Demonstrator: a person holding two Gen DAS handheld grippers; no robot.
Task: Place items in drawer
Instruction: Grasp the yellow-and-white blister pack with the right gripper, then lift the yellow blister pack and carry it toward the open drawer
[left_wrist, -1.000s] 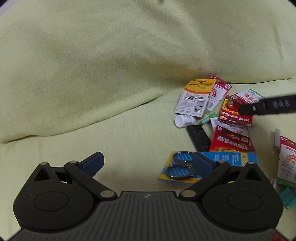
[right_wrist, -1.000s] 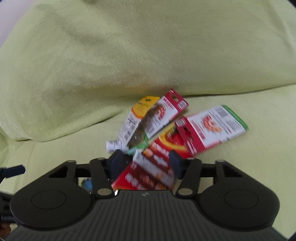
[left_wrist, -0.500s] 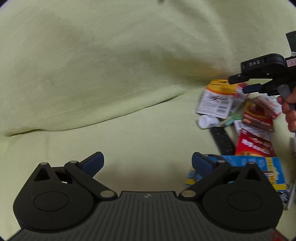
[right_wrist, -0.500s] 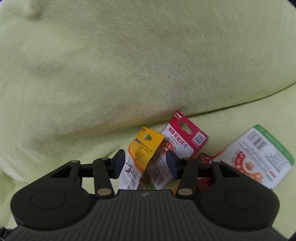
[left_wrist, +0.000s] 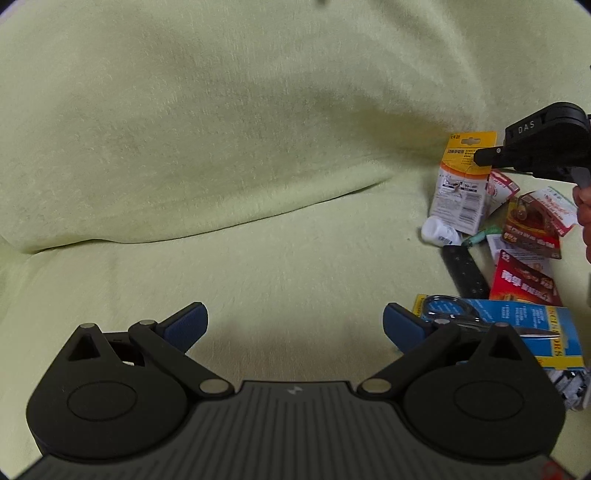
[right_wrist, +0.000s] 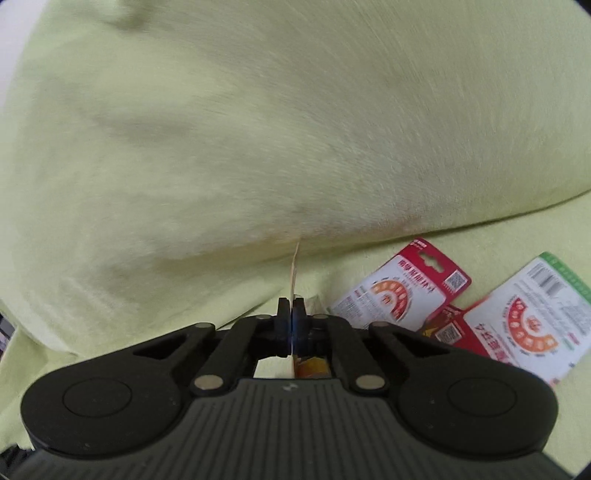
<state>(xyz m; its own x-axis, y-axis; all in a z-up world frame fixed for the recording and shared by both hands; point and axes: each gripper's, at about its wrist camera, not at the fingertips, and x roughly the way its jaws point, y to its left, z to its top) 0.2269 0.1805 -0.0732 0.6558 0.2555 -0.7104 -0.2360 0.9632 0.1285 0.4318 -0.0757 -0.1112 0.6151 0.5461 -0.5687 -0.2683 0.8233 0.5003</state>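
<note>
Cardboard, thin and light: our right tongs (right_wrist: 291, 325) pinch the yellow card (left_wrist: 461, 184) edge-on between closed pads. We judge it bends easily, so hold near its top. Our left tongs (left_wrist: 295, 326) gape empty; scissors (left_wrist: 448, 317) lie just right.

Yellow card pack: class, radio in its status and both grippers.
Right gripper shut on yellow card pack, pack edge-on between jaws. Left gripper open, empty. No drawer in view.
</note>
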